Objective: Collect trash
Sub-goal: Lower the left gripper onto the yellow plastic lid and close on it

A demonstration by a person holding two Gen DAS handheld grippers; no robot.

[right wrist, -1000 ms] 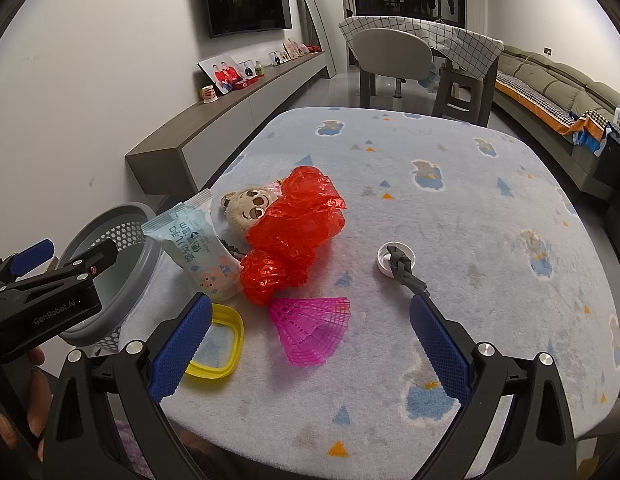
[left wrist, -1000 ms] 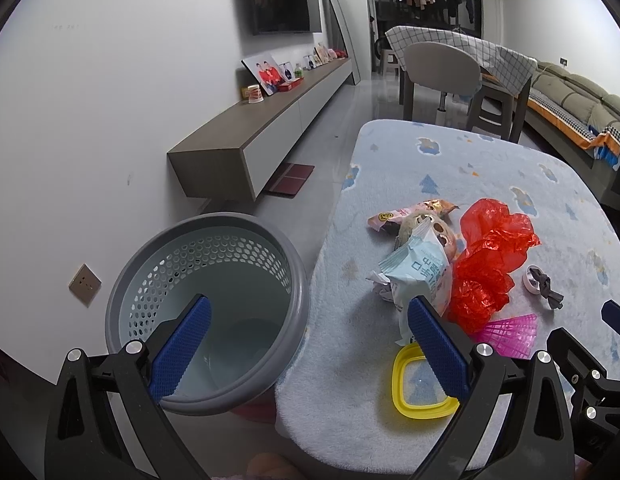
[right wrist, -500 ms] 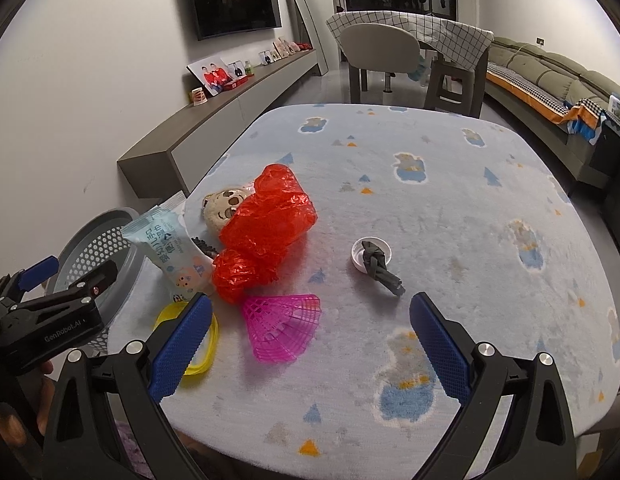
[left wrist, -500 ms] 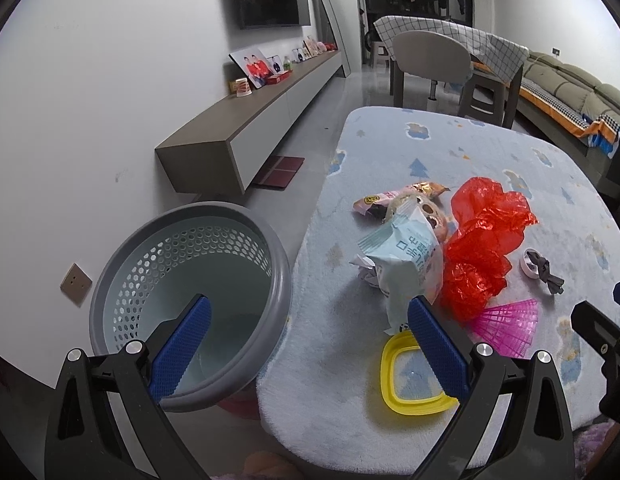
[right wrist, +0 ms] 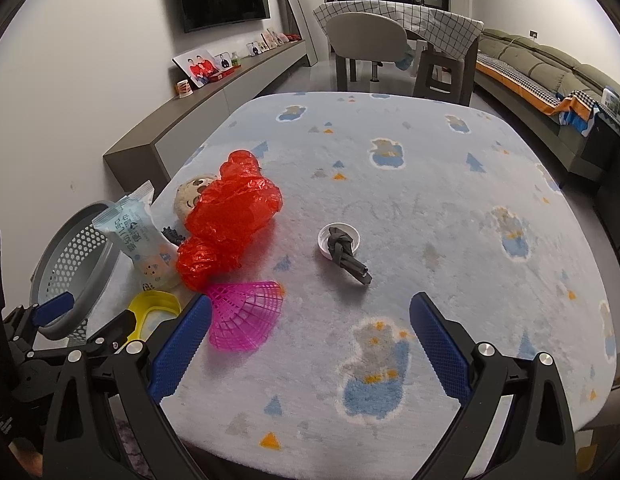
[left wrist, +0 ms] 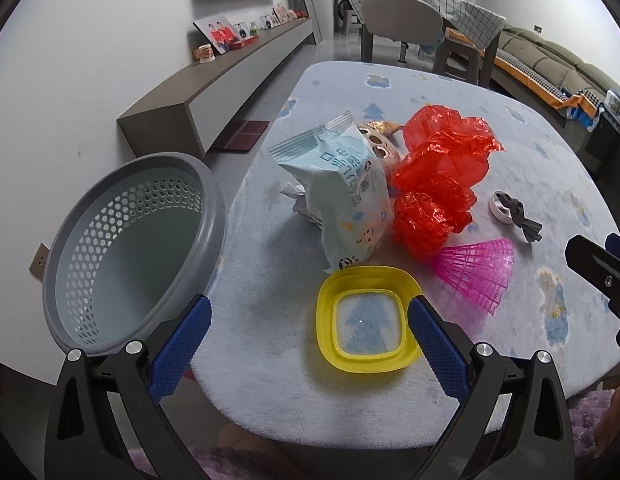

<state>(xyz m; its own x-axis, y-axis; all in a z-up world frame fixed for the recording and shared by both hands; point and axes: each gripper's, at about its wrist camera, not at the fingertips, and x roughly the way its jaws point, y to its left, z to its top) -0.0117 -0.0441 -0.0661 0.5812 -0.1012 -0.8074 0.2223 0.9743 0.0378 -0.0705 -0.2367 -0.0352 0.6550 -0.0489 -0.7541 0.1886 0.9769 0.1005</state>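
Trash lies on the fleece-covered table (left wrist: 389,92): a yellow lid (left wrist: 367,322) nearest me, a pale blue snack pouch (left wrist: 345,192), a crumpled red plastic bag (left wrist: 437,176), a pink mesh fan (left wrist: 479,270), and a white cap holding a dark knotted strip (left wrist: 509,210). My left gripper (left wrist: 310,334) is open, its fingers flanking the yellow lid's near edge. The grey perforated basket (left wrist: 126,248) stands off the table's left side. My right gripper (right wrist: 310,334) is open over the table's front, with the pink fan (right wrist: 246,314) beside its left finger and the cap (right wrist: 339,242) ahead.
A bear-printed wrapper (right wrist: 192,196) peeks from behind the red bag (right wrist: 230,220). A low grey cabinet (left wrist: 214,88) runs along the left wall. A chair (right wrist: 367,46), a checked-cloth table and a sofa (right wrist: 549,68) stand beyond. The far half of the table (right wrist: 449,168) holds nothing.
My left gripper has swung right, from over the basket to above the yellow lid at the table's edge. My right gripper has drifted slightly forward and right over the table. Both stayed open.
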